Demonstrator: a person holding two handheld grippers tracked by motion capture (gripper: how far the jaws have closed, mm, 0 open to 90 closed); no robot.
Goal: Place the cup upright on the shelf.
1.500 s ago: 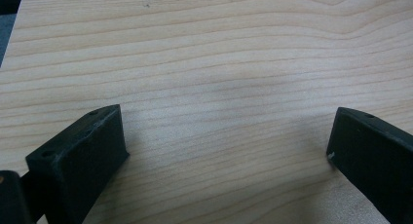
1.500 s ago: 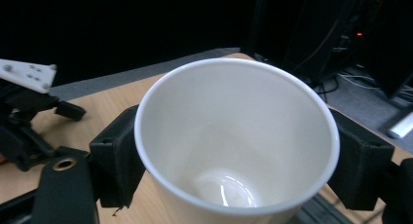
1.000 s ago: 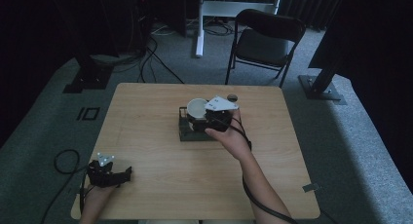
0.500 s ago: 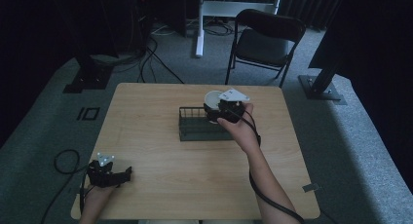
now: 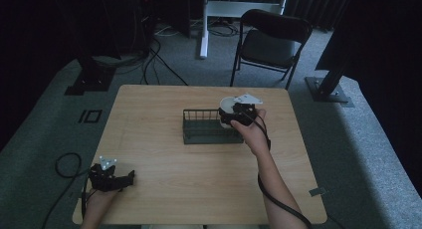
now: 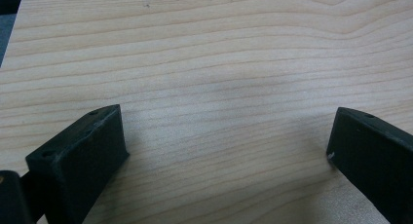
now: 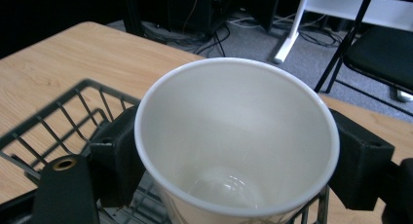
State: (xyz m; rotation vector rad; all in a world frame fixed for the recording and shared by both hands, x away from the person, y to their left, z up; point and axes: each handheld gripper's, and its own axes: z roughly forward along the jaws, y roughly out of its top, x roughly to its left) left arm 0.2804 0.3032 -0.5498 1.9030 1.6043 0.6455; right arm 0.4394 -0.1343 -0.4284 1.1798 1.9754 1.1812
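A white paper cup (image 7: 234, 136) sits upright between the jaws of my right gripper (image 5: 233, 114), which is shut on it. In the high view the cup (image 5: 226, 107) hangs over the right end of a dark wire basket (image 5: 199, 127) on the wooden table (image 5: 199, 189). The basket's rim (image 7: 73, 102) shows just below and left of the cup. My left gripper (image 5: 117, 178) rests low at the table's front left corner. Its jaws stand wide apart over bare wood (image 6: 224, 102), with nothing between them.
A black folding chair (image 5: 271, 40) stands beyond the table's far edge. Cables (image 5: 64, 164) trail on the grey floor at the left. Dark stand bases (image 5: 328, 89) sit to the far right and far left of the table.
My right gripper has carried the cup from the basket's middle toward its right end and turned slightly. The left gripper has stayed in place.
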